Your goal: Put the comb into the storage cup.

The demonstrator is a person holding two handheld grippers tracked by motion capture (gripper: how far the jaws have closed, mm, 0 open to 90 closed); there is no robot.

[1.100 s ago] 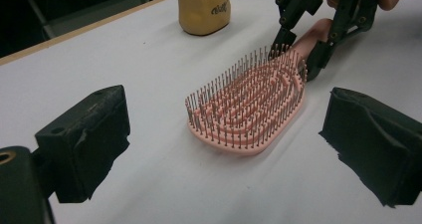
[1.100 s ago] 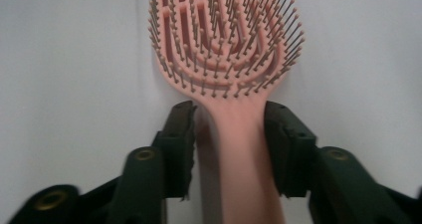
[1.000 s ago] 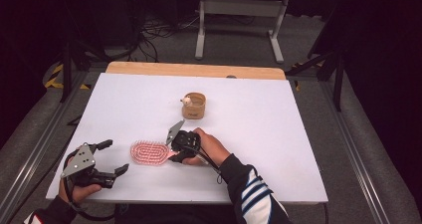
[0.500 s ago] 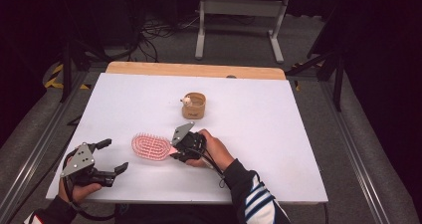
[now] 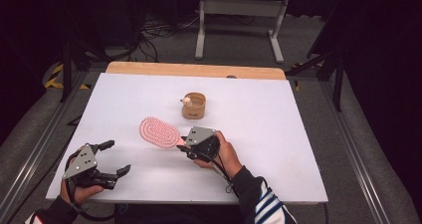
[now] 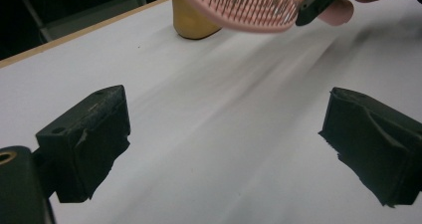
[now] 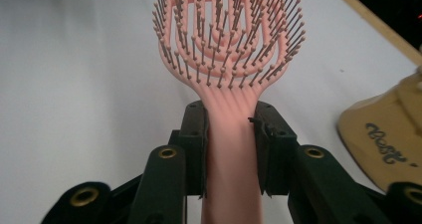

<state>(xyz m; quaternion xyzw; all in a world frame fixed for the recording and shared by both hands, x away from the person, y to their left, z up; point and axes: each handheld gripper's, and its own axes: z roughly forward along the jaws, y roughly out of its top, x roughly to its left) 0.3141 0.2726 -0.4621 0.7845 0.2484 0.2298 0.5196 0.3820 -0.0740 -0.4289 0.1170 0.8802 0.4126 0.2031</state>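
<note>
High view first, from the near edge outward: the left gripper [image 5: 113,158] sits at the near left corner of the white counter [image 5: 298,134], held in a hand [image 5: 74,191], its jaws spread wide with nothing between them and bare counter beneath; the left gripper view shows the same two black jaws far apart over the white surface; just right of the middle, near the front edge, the right gripper [image 5: 183,145] is held in the person's right hand [image 5: 226,154], a striped sleeve [image 5: 266,209] behind it, and its jaws are closed on the handle of a pink hairbrush [image 5: 159,132]; the brush head points away to the left with bristles up, and in the left gripper view it appears lifted off the counter; the right gripper view shows the pink handle pinched between the two jaw pads, the oval head with its rows of ball-tipped bristles reaching out beyond them; farther back, near the middle of the counter and well apart from the brush, stands a small tan cup [image 5: 193,106]; something small and pale sits at its rim, too small to tell what; dark cursive writing runs along the cup's side in the right gripper view, not readable; past the far wooden edge, cables [image 5: 149,32] lie on the floor beside a grey metal stand [image 5: 239,15].
</note>
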